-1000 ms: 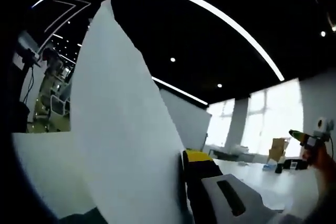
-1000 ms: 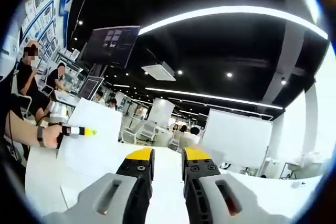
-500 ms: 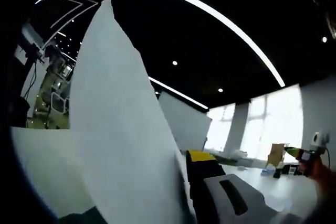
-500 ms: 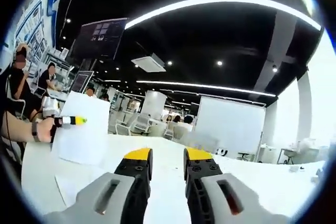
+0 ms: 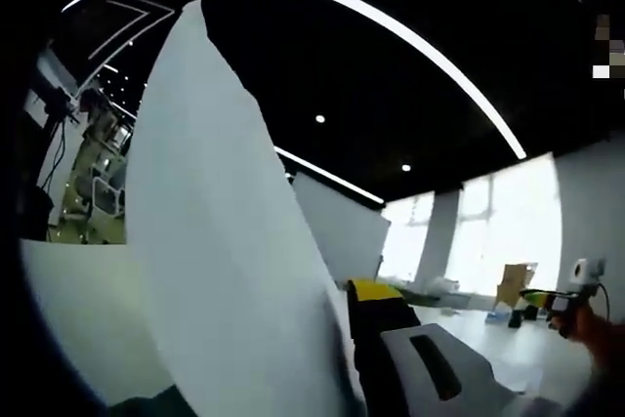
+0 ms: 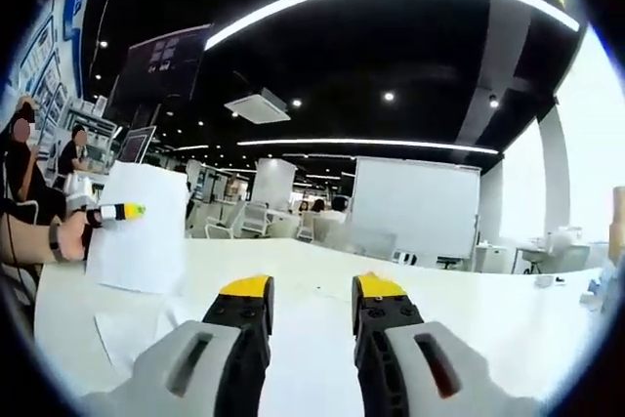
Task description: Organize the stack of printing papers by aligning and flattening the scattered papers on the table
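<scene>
In the left gripper view, the left gripper (image 5: 344,339) holds a white sheet of paper (image 5: 220,241) upright, its fingers pinching the sheet's lower edge; one yellow-tipped finger (image 5: 376,292) shows to the right of the sheet, while the other is hidden behind it. The sheet rises tall across the left and middle of that view, its top corner reaching towards the dark ceiling. At the far right of that view the right gripper (image 5: 547,295) comes in small, held by a hand (image 5: 594,324), above the white tabletop (image 5: 508,354).

In the right gripper view, the right gripper (image 6: 311,290) points out over the white tabletop (image 6: 469,310) with its two yellow-tipped fingers (image 6: 244,288) spread apart, nothing between them. At the left of this view the left gripper (image 6: 119,211) holds the sheet of paper (image 6: 146,231) lifted above the tabletop, gripped near its upper left edge, with a hand (image 6: 68,236) behind it. More loose papers (image 6: 132,324) lie flat on the tabletop beneath and just beside the lifted sheet. A whiteboard (image 6: 415,210) stands beyond the far edge of the tabletop
</scene>
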`<state>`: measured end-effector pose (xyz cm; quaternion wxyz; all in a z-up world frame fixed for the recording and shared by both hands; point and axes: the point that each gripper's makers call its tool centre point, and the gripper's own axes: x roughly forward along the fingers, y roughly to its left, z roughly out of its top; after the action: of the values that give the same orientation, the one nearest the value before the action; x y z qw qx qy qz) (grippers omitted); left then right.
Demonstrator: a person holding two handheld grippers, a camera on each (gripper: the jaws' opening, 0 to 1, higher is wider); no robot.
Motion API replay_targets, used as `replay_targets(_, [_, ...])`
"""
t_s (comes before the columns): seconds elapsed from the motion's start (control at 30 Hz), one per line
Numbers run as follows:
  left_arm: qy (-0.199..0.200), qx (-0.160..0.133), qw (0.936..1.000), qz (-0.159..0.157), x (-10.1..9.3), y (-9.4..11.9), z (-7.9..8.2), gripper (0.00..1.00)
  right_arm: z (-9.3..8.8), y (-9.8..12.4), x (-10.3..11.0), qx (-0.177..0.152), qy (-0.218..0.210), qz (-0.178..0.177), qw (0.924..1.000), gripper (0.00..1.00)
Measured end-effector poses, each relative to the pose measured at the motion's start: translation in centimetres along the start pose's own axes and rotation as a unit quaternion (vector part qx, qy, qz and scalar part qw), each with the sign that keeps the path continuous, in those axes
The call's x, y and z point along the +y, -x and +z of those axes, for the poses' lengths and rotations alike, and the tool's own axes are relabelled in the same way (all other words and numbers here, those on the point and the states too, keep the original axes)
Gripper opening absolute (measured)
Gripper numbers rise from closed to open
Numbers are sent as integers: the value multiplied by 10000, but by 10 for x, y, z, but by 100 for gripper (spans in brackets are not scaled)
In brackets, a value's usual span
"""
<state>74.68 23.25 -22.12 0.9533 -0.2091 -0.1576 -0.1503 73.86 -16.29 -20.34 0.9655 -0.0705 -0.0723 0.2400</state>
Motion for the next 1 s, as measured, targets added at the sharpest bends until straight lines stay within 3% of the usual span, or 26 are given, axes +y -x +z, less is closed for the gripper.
replay_targets(0.33, [43,43,10000,-39,-2,-1,-2,16,-19,4,-7,91,-290,-99,9995,38])
replay_targets(1.0, [39,37,9999,-91,-5,0,-1,16,-11,14,0,70,-466,4,9989,66])
